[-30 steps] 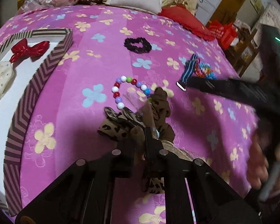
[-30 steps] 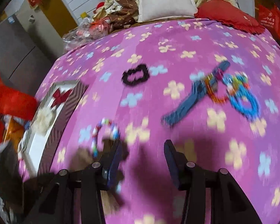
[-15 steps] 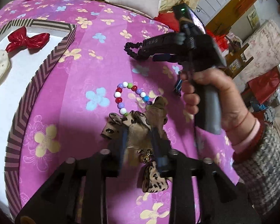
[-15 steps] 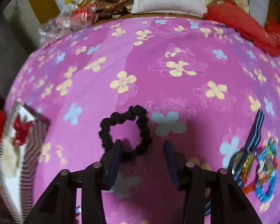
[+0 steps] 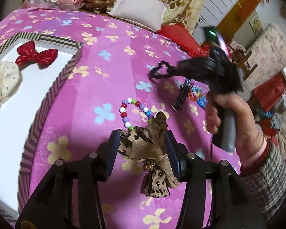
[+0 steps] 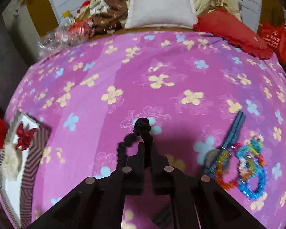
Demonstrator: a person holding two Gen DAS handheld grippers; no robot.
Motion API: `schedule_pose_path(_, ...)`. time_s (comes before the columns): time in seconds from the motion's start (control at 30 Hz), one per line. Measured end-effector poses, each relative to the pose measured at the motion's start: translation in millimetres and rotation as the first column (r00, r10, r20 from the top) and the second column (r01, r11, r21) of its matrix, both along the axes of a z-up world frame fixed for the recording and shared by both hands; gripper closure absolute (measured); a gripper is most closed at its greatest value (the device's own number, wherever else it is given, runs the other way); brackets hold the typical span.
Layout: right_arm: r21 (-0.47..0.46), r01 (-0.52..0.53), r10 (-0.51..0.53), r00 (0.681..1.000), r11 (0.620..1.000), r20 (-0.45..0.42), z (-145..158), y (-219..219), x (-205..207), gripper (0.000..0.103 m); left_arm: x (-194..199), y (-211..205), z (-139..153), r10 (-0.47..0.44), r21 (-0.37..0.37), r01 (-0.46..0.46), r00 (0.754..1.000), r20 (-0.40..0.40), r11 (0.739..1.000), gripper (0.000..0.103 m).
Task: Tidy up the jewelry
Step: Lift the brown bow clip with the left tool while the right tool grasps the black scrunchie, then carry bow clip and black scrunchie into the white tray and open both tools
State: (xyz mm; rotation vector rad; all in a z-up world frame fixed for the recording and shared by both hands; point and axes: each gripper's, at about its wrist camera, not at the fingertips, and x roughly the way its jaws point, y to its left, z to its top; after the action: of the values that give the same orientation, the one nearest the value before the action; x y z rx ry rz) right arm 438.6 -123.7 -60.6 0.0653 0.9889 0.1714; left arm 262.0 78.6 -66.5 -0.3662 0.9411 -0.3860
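right gripper (image 6: 146,148) pinches the black scrunchie (image 6: 141,128); only left view shows left gripper (image 5: 142,148) spread around leopard bow (image 5: 148,139).

Counted: 3 bows – red (image 5: 36,55), cream (image 5: 2,83), leopard (image 5: 149,148); 1 black scrunchie (image 6: 135,137); 1 bead bracelet (image 5: 132,112); 1 striped box (image 5: 53,87); 2 pillows.

Motion blur is smearing the right tongs (image 5: 173,70) and the looped black fabric scrunchie (image 5: 159,71) they carry. The frame edge is cutting off the white striped-rim box (image 5: 47,99). The leopard-print ribbon bow (image 5: 152,148) is hiding part of the multicoloured bead bracelet (image 5: 132,112).
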Motion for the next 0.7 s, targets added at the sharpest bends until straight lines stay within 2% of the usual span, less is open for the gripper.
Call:
schedule_pose_path(0.17, 0.035, -0.03, 0.028, 0.999, 0.999, 0.047, 23, -17, -46, 0.099, -6, -12, 0, -0.073, -0.04, 0.071, 0.997, -0.031, 0.997, 0.055)
schedule_pose_path(0.4, 0.085, -0.065, 0.062, 0.998, 0.994, 0.033, 22, -33, -108, 0.099, -6, -52, -21, -0.137, 0.037, 0.141, 0.986, -0.091, 0.989, 0.055)
schedule_pose_path(0.53, 0.106, -0.079, 0.078, 0.997, 0.991, 0.019, 17, -34, -127, 0.099, 2, -57, -33, -0.118, 0.07, 0.127, 0.987, -0.112, 0.989, 0.054)
schedule_pose_path(0.6, 0.105, -0.086, 0.085, 0.996, 0.991, 0.016, 15, -31, -132, 0.099, 5, -54, -37, -0.1, 0.047, 0.107, 0.988, -0.12, 0.993, 0.056)
schedule_pose_path(0.63, 0.1, -0.089, 0.087, 0.996, 0.991, 0.017, 14, -30, -134, 0.099, 7, -52, -38, -0.093, 0.035, 0.098, 0.988, -0.125, 0.995, 0.061)
schedule_pose_path(0.67, 0.094, -0.09, 0.089, 0.996, 0.992, 0.02, 14, -28, -137, 0.099, 6, -50, -38, -0.092, 0.028, 0.097, 0.987, -0.13, 0.995, 0.08)
schedule_pose_path(0.7, 0.093, -0.092, 0.09, 0.996, 0.991, 0.02, 14, -27, -138, 0.099, 8, -49, -39, -0.1, 0.019, 0.104, 0.985, -0.14, 0.994, 0.087)
